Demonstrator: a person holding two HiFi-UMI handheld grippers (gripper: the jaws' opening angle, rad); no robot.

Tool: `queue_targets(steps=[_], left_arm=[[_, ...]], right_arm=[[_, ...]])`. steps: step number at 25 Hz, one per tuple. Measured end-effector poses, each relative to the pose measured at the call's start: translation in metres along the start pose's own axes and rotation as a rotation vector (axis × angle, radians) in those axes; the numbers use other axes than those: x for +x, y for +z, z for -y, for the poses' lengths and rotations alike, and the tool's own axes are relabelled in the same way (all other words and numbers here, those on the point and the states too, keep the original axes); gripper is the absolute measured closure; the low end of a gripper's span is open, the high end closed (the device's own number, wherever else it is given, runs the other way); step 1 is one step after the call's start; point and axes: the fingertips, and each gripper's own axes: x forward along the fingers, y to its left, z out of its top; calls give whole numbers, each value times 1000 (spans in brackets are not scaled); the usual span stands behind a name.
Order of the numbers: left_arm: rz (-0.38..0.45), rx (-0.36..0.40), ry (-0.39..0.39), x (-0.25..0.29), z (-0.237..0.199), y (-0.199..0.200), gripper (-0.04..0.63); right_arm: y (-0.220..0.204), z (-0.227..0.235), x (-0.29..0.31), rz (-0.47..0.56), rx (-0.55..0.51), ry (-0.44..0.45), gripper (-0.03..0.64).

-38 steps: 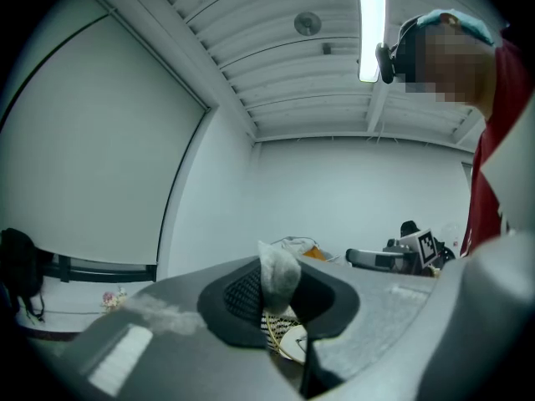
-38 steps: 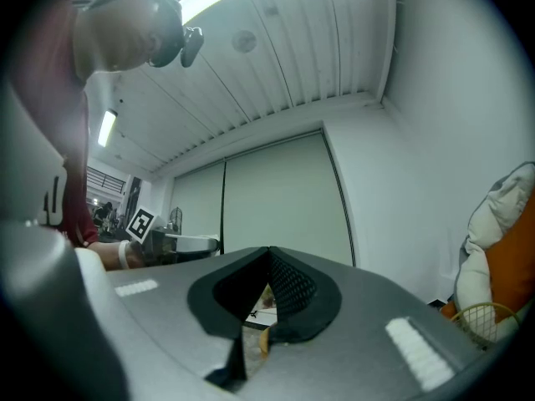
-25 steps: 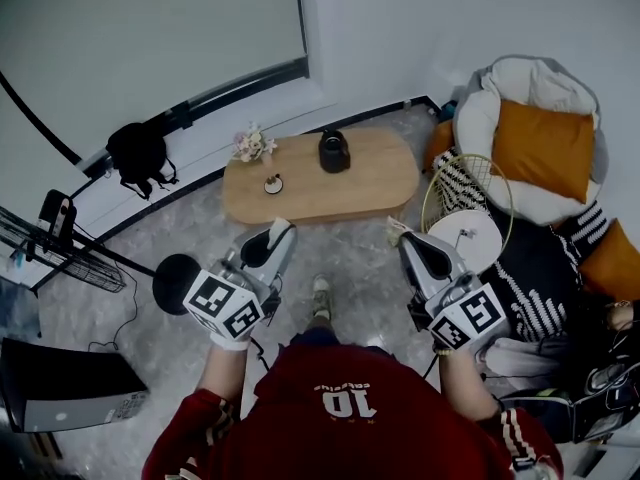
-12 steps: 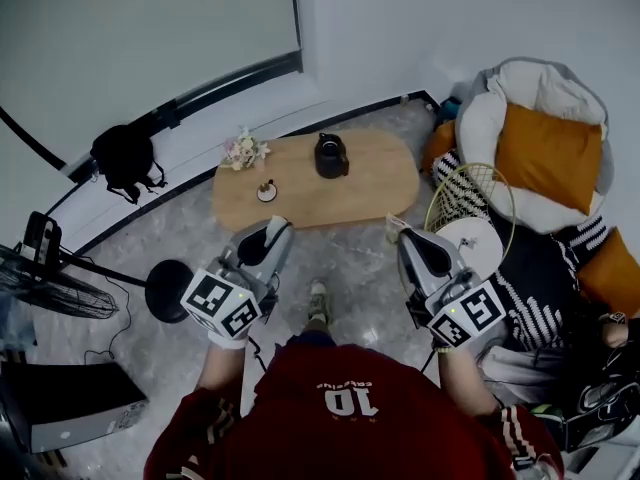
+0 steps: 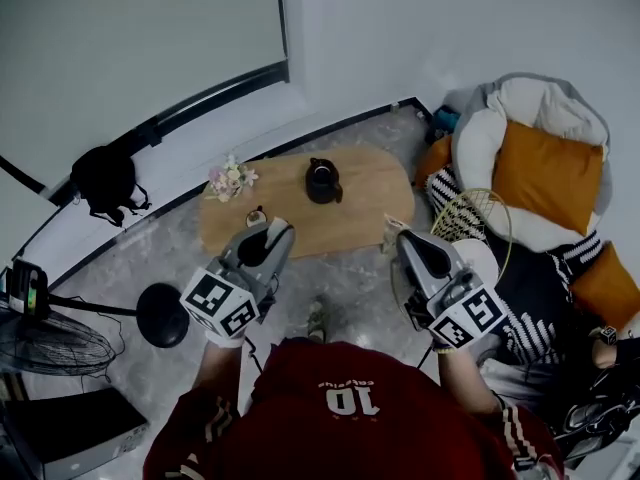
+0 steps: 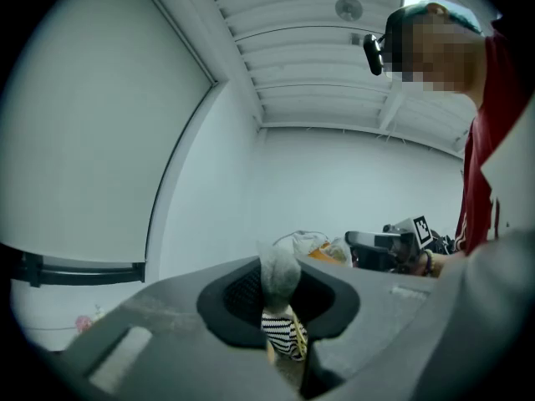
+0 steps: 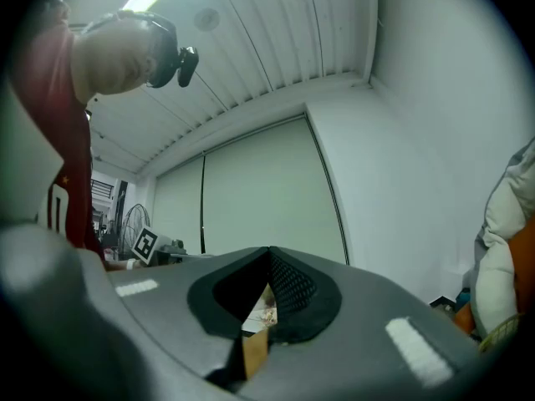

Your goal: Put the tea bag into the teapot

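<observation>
At the far left edge a standing fan (image 5: 45,340) is cut off by the frame. Our left gripper (image 5: 278,233) covers part of the near rim of the wooden table (image 5: 365,183). Its jaws stand slightly apart on nothing; only blurred grey and striped cloth show through the gap. Just beside its tip sits a small dish (image 5: 257,215) with something dark in it, too small for us to tell whether it is the tea bag. The black teapot (image 5: 322,181) stands mid-table, its inside too dark to read. Our right gripper (image 5: 400,236) has its jaws pressed together, empty. Furthest right, a beanbag (image 5: 520,103) cradles an orange cushion (image 5: 545,148)
</observation>
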Motion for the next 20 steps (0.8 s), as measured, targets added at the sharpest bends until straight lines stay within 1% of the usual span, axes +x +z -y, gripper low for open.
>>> queue_targets(steps=[3, 6, 12, 16, 20], left_arm=[[-11, 12, -28, 21, -24, 4, 549], [-4, 24, -44, 38, -47, 13, 549], [6, 17, -69, 56, -92, 20, 549], [3, -7, -74, 60, -116, 18, 549], [2, -38, -84, 65, -125, 12, 549]], right_arm=[[5, 18, 25, 4, 0, -8, 615], [10, 33, 52, 6, -9, -18, 615], [11, 47, 107, 14, -28, -22, 615], [9, 51, 132, 5, -43, -33, 615], [8, 56, 139, -11, -56, -45, 615]])
